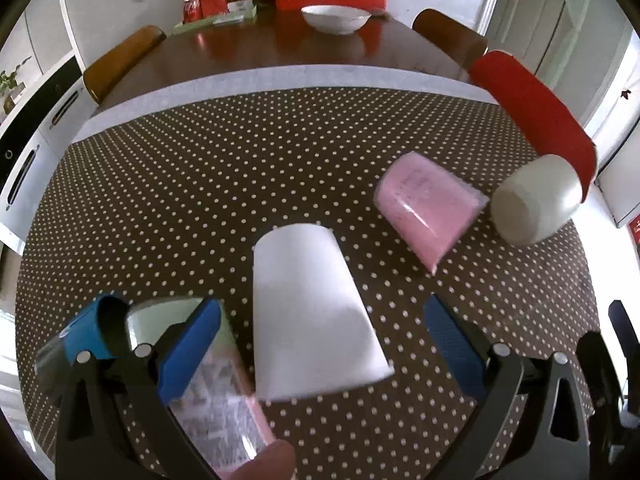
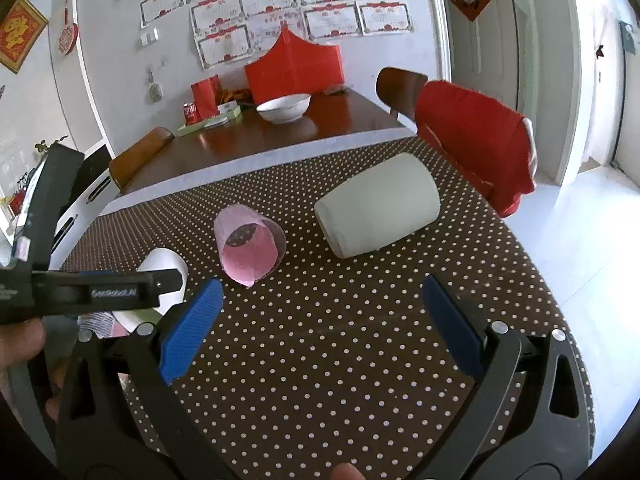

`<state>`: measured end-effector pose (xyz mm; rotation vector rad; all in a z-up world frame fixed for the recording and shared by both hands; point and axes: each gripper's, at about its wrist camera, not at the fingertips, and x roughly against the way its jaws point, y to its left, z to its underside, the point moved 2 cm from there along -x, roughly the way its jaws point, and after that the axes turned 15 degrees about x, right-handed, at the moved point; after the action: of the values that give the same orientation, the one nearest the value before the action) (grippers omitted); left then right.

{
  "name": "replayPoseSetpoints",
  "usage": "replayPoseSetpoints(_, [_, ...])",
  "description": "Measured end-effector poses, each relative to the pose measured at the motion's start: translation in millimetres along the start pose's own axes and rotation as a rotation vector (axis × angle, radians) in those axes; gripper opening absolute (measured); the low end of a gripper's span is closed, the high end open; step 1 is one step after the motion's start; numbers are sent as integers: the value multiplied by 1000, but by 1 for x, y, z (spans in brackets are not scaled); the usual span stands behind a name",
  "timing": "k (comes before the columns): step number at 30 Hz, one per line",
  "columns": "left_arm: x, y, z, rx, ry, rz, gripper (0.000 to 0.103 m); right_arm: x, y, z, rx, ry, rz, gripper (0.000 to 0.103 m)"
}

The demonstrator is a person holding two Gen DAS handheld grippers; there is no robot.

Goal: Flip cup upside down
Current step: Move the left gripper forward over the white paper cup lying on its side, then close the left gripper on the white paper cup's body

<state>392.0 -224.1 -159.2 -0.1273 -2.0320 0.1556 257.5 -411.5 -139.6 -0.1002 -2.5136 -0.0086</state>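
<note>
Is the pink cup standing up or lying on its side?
Lying on its side. The pink cup rests on the polka-dot tablecloth, its open mouth facing sideways toward the right wrist camera.

1. The right gripper (image 2: 322, 320) hangs over the dotted tablecloth (image 2: 340, 360) with its jaws spread wide and nothing between them.
2. A grey cup (image 2: 378, 212) lies on its side ahead.
3. A pink cup (image 2: 250, 246) lies tipped to its left.
4. The left gripper (image 2: 100, 292) partly hides a white cup (image 2: 168, 266).
</note>
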Motion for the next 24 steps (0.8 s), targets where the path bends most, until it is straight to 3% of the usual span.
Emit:
replayPoseSetpoints(17, [-35,-11,-15,-44,63,-16,98,-56,2,-10,7,66,-41,98])
replayPoseSetpoints(22, [-41,-17,-17,-74,71,-54,82,-63,3,-13,1,72,-50,98])
replayPoseSetpoints(24, [-44,-21,-22,-66,75,-59,62,-65,4,-14,-2,72,-53,98])
